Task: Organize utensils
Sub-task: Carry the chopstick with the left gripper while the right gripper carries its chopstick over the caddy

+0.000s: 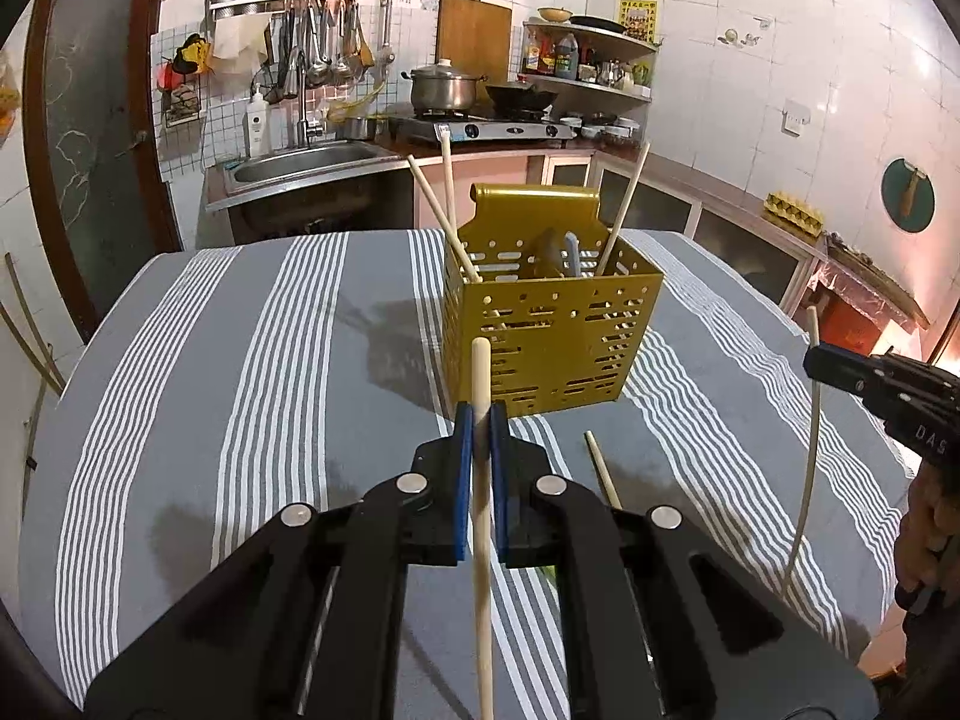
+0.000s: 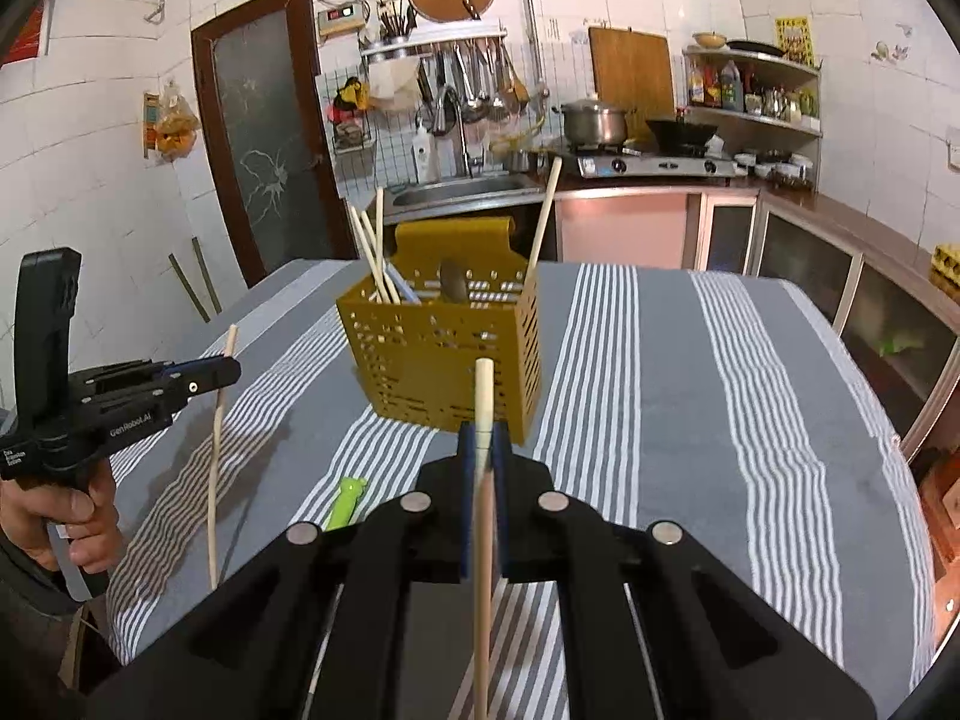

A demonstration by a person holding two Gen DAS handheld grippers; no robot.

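We see the left claw (image 1: pixel 480 420) clenched on an upright chopstick (image 1: pixel 482 480), and the right claw (image 2: pixel 485 441) clenched on a second chopstick (image 2: pixel 483 510), both raised above the desk (image 1: pixel 240 360) with its striped cloth. The gold perforated caddy (image 1: pixel 549 336) stands mid-desk, holding more chopsticks and utensils, with bare cloth all round it and the desk's far edge well behind. Only the left view shows a loose chopstick (image 1: pixel 602 468) lying just beside the claw; only the right view shows a green item (image 2: pixel 343 501) on the cloth. We read "GenRobot.AI" on the left claw's body there.
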